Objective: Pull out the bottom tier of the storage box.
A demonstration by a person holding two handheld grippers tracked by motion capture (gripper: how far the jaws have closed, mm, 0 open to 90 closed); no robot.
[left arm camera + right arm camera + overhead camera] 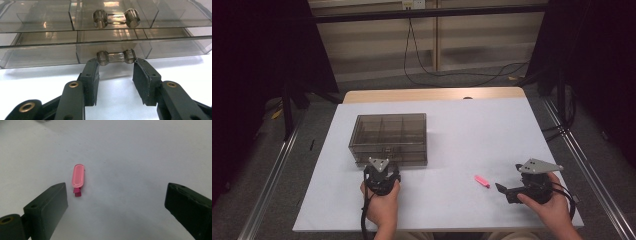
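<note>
**Left gripper at lower drawer handle; pink piece lying free ahead of right gripper**

A smoky transparent drawer box point(388, 139) is seen left of centre in the high view, standing on the white table point(452, 130). The left gripper point(381, 172) is held just below the box's near face, at lower left of centre in that frame.

In the left gripper view, two drawer fronts are shown across the upper half of the frame, one above the other, each with a clear bar handle. The lower handle point(116, 57) is placed at the centre of the frame, between the tips of the left gripper point(116, 65). The jaws are set partly open, one tip at each end knob of the handle; whether the pads press on it cannot be told. The upper handle point(116, 18) is left untouched at the top of the frame.

The right gripper point(501, 189) is seen at lower right of the high view, pointed toward frame left. A small pink piece point(482, 181) is lying on the table just left of its tips.

In the right gripper view, the pink piece point(78, 179) is found left of centre, near the left-hand jaw but apart from it. The jaws of the right gripper point(116, 197) are spread wide, with nothing gripped.
</note>
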